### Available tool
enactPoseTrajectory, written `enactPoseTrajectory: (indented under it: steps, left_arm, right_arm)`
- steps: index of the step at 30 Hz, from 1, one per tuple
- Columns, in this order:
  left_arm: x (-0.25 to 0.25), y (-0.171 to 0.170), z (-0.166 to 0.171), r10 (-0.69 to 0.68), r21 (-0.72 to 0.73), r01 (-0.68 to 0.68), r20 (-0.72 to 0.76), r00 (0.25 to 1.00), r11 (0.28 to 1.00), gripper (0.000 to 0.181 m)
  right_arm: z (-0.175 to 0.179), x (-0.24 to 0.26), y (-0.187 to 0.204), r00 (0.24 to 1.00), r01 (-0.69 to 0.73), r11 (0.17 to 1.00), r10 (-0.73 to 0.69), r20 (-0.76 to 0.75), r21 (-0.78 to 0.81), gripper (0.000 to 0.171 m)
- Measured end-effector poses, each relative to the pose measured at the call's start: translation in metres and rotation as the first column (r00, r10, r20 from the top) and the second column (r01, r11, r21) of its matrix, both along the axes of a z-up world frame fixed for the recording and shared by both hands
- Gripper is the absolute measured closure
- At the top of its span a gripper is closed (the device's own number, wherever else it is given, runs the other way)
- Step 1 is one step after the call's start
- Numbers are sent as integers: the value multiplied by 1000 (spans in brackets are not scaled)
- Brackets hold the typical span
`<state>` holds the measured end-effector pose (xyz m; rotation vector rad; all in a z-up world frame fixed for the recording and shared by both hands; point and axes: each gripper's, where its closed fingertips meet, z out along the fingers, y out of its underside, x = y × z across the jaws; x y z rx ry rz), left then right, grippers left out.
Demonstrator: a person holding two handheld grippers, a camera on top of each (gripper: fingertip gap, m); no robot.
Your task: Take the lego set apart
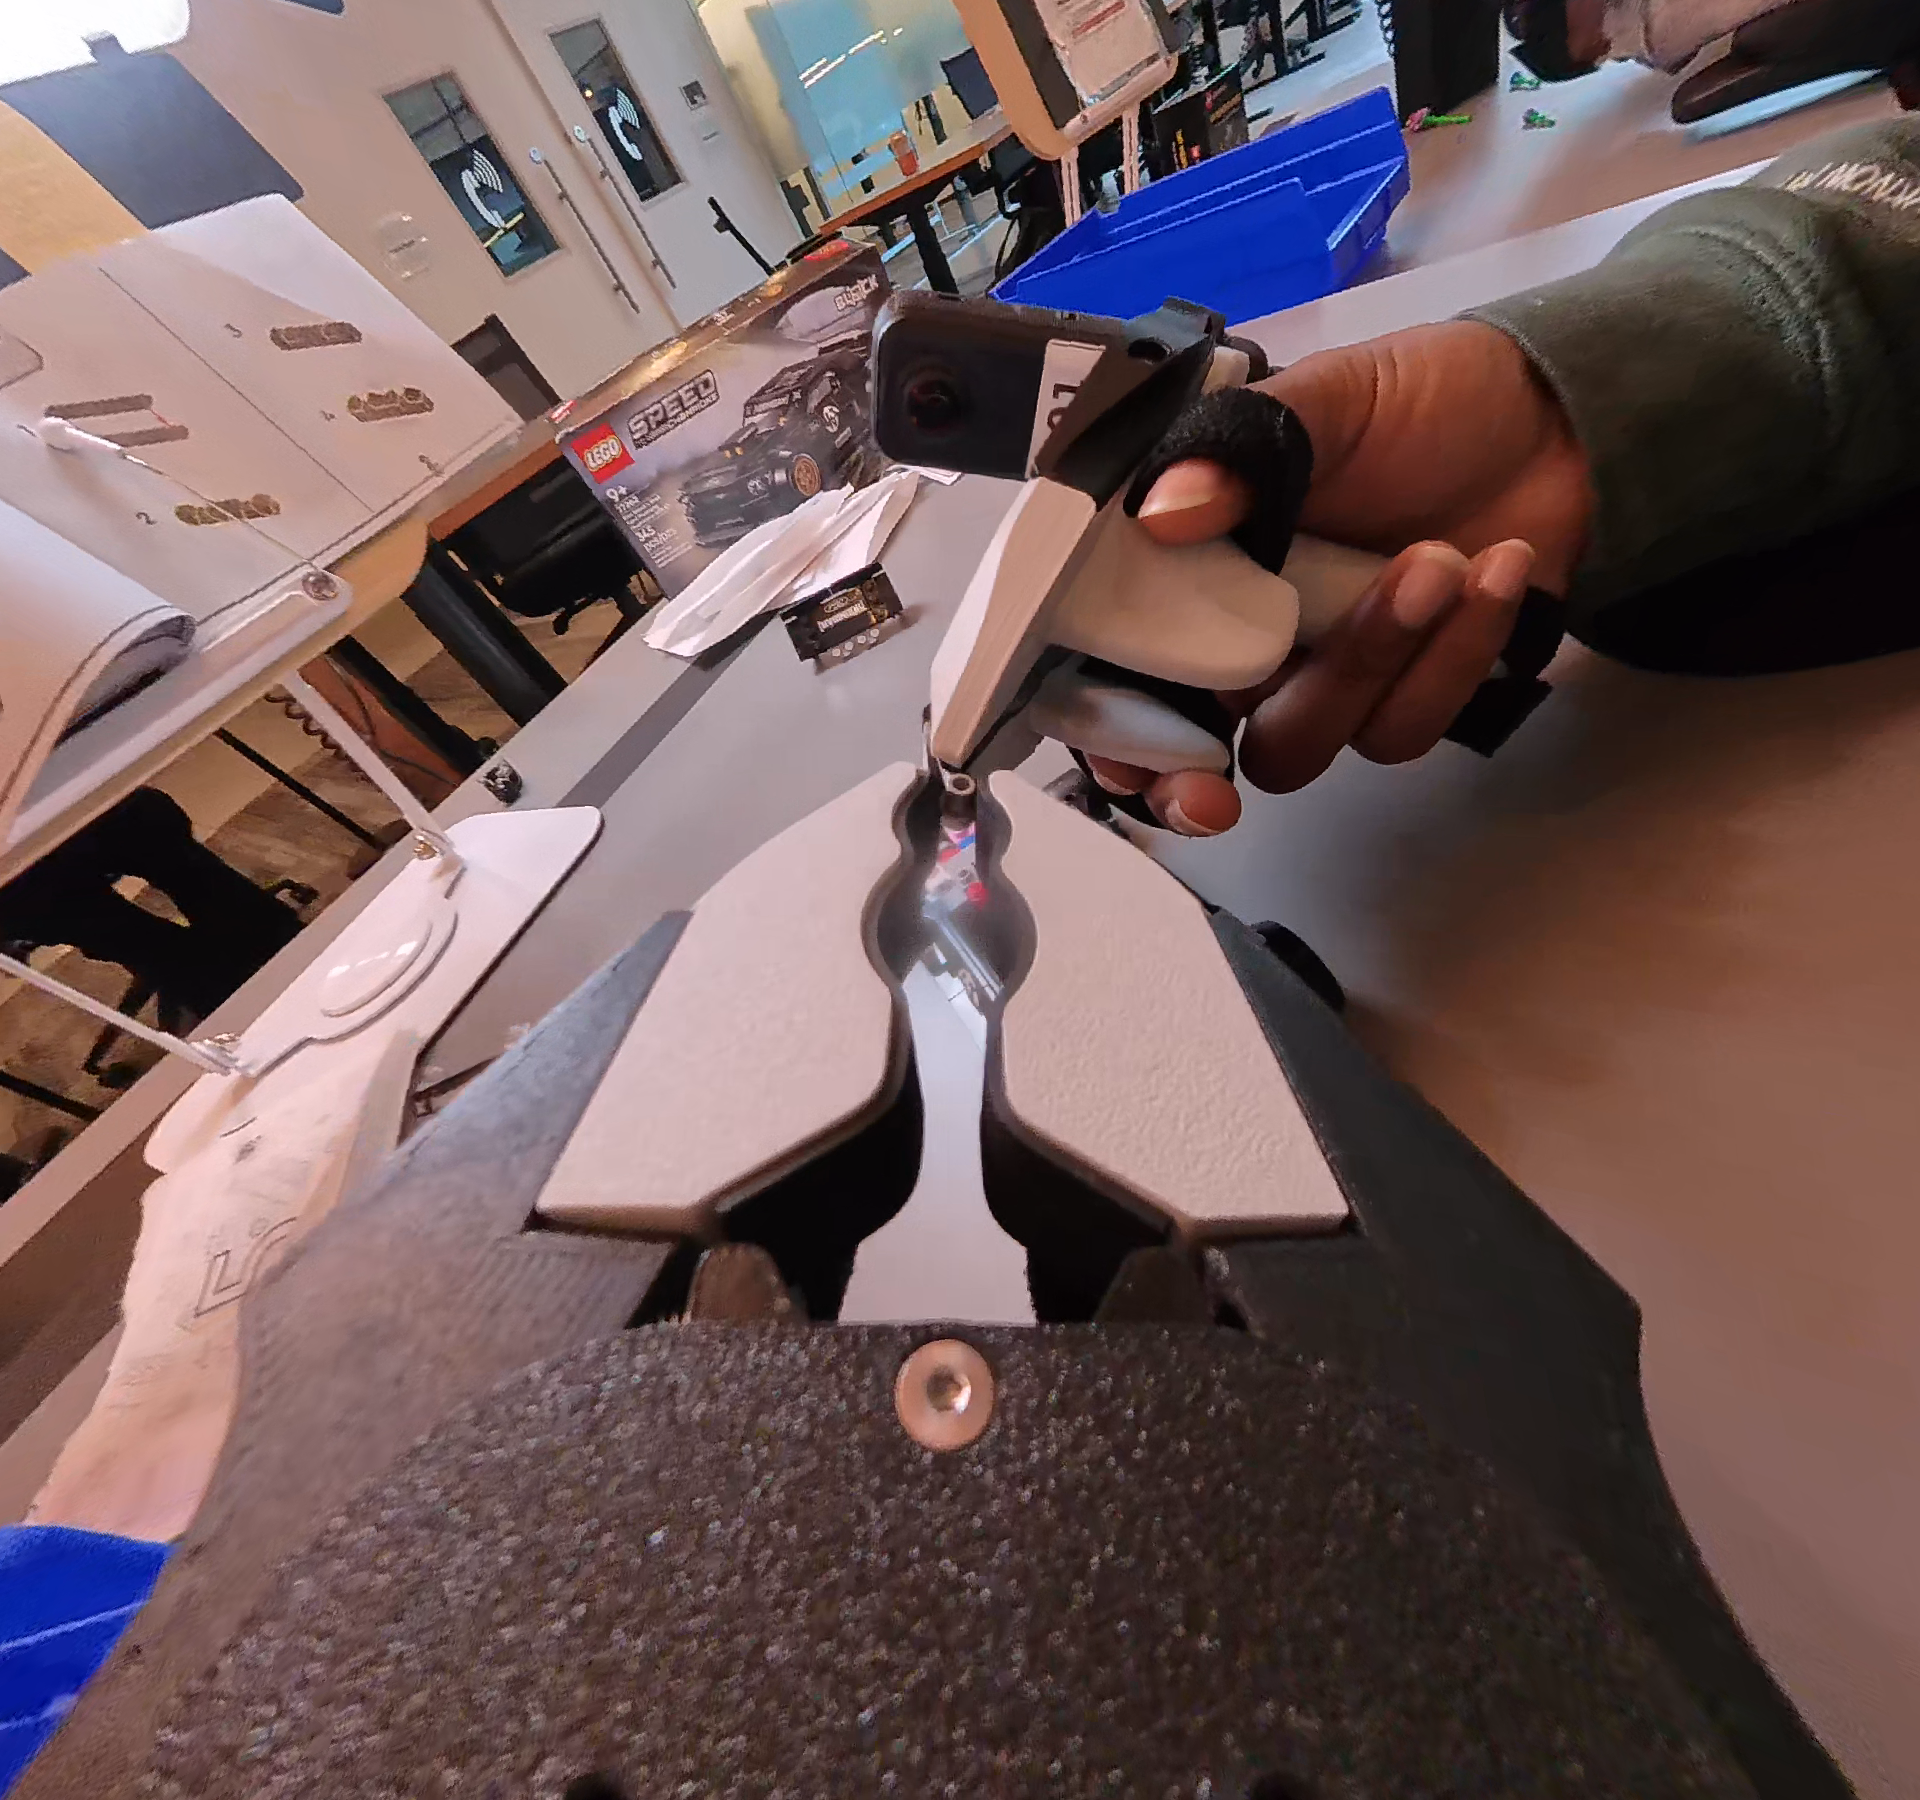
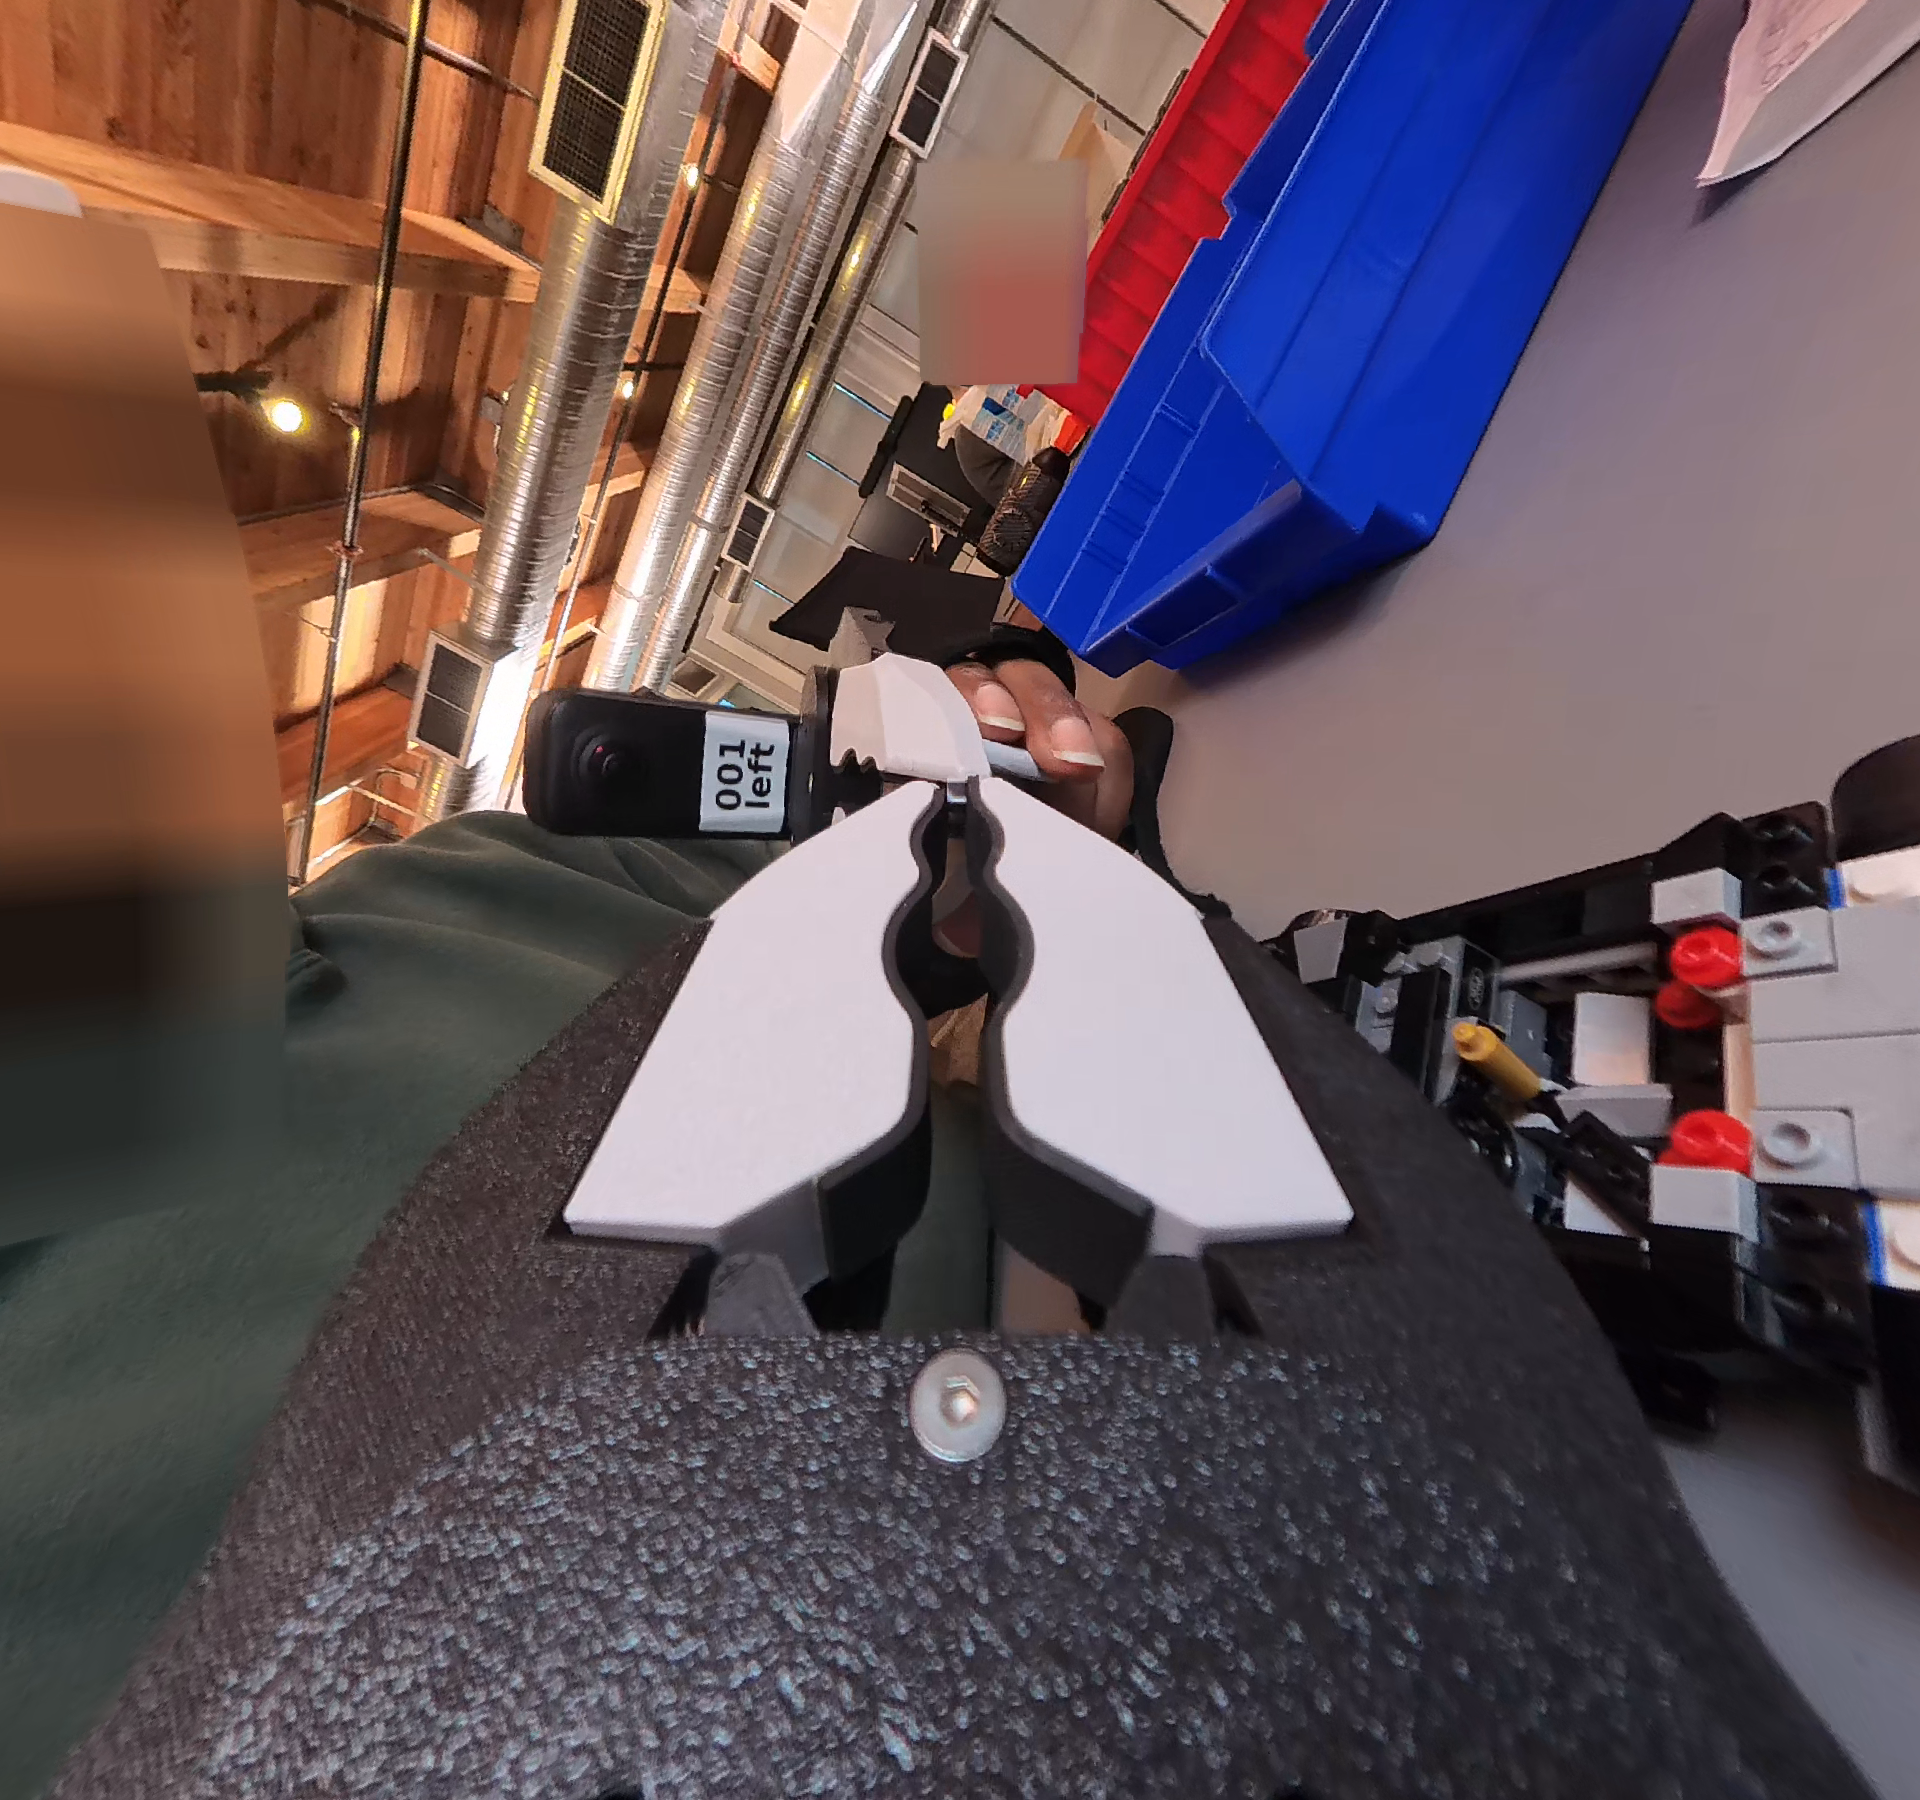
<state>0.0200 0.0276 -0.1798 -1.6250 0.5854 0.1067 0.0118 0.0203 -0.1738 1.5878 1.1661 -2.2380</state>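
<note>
1. The boxed car set's carton (image 1: 727, 441), bearing printed branding, is standing at the desk's (image 1: 1558, 1023) far edge.
2. The right hand (image 1: 1403, 545) is curling around its handle.
3. The left gripper (image 1: 956, 794) and right gripper (image 2: 956, 805) are meeting tip to tip, both pinching a small grey piece (image 1: 958, 782).
4. The Lego car (image 2: 1683, 1075) is lying on the desk beside the right gripper.

The gripper fingers (image 1: 790, 1023) are looking like matt, finely grained white plastic, sitting in a rough, pebbly black body (image 1: 935, 1594) with a shiny metal screw (image 1: 942, 1391). The blue bins (image 2: 1382, 296) are showing smooth, glossy plastic. The lego car (image 2: 1683, 1064) is glinting like hard plastic, on a smooth matt grey table (image 2: 1455, 711). The ducts (image 2: 592, 316) overhead are gleaming ribbed metal.
</note>
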Motion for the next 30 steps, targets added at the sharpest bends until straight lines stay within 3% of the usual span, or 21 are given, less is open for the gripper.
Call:
enactPoseTrajectory:
  steps: [5,9,13,16,18,21,26,30]
  left_arm:
    - [1,-3,5,-40,-17,42,97,994,999,175]
    - [-11,-5,17,-31,10,30,147,989,999,175]
    - [-77,-13,49,160,86,-173,140,977,981,174]
    - [-157,-32,64,406,54,-417,137,903,908,175]
    - [-202,-48,52,548,-69,-544,151,823,836,175]
    - [-237,-66,18,667,-279,-616,149,730,737,174]
    - [-248,-77,-17,723,-443,-619,107,682,649,174]
    - [-254,-80,-31,751,-488,-628,92,654,607,141]
  right_arm:
    - [7,0,2,998,21,999,-19,-53,31,167]
    - [20,3,17,986,109,988,-93,-141,109,154]
    - [33,6,41,946,279,923,-215,-244,265,149]
    - [35,9,66,911,397,824,-300,-283,405,149]
    - [35,11,78,899,431,779,-328,-290,455,149]
    - [28,11,86,901,432,750,-342,-265,501,149]
    - [13,7,80,925,379,738,-313,-216,559,150]
    - [8,7,81,929,370,719,-310,-205,589,151]
